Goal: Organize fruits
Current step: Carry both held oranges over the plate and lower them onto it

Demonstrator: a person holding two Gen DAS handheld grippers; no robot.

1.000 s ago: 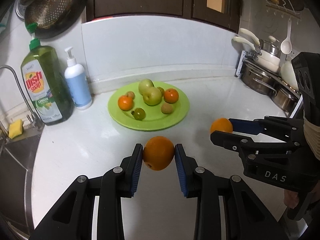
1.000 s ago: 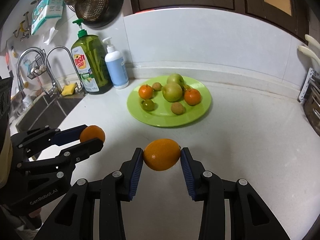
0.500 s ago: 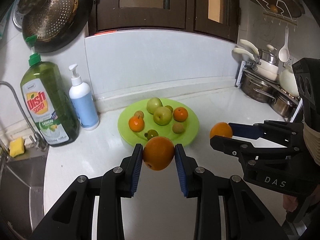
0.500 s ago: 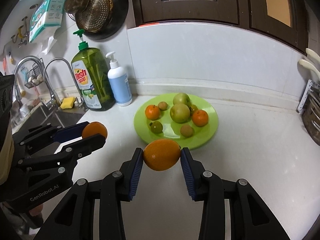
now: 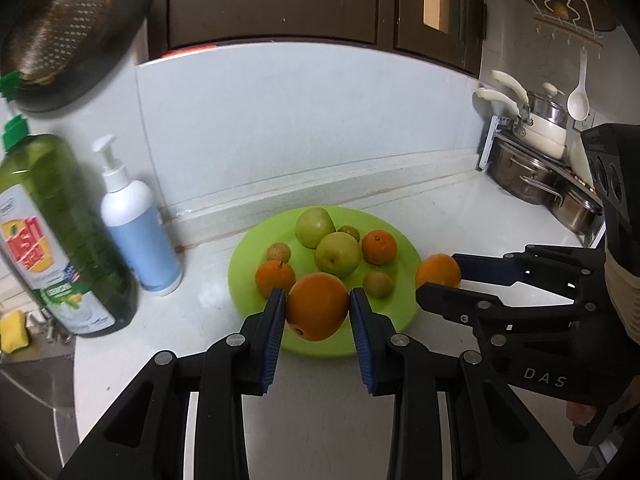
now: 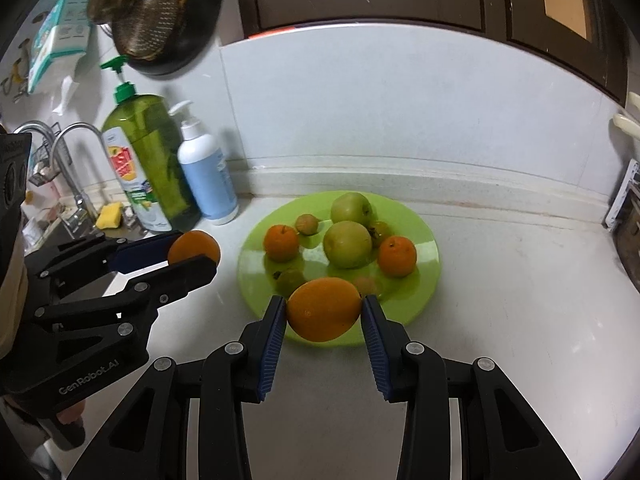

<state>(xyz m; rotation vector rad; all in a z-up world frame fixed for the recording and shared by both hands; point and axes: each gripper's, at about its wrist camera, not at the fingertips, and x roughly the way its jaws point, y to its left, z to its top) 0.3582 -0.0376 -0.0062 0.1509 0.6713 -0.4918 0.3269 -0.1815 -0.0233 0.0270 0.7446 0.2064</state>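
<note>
Both in my grip: left hand-held gripper (image 5: pixel 318 312) clamps a round, firm orange (image 5: pixel 317 306), right hand-held gripper (image 6: pixel 324 316) clamps another orange (image 6: pixel 324 309), above the lime-green plastic plate's (image 6: pixel 428 272) near rim. Smooth peel, so pads belong across their middles.

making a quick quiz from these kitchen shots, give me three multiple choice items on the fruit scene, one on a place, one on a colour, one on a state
1. Where does the white and blue pump bottle stand?
A. on the plate
B. between the dish soap bottle and the plate
C. in the sink

2. What colour is the plate?
A. lime green
B. white
C. red

3. What is the state of the left gripper and the right gripper?
A. both open and empty
C. only the left holds fruit
B. each shut on an orange

Answers:
1. B, it stands on the counter right of the soap, left of the plate.
2. A, its rim shows lime green.
3. B, the jaws press the left orange and the right orange.
</note>
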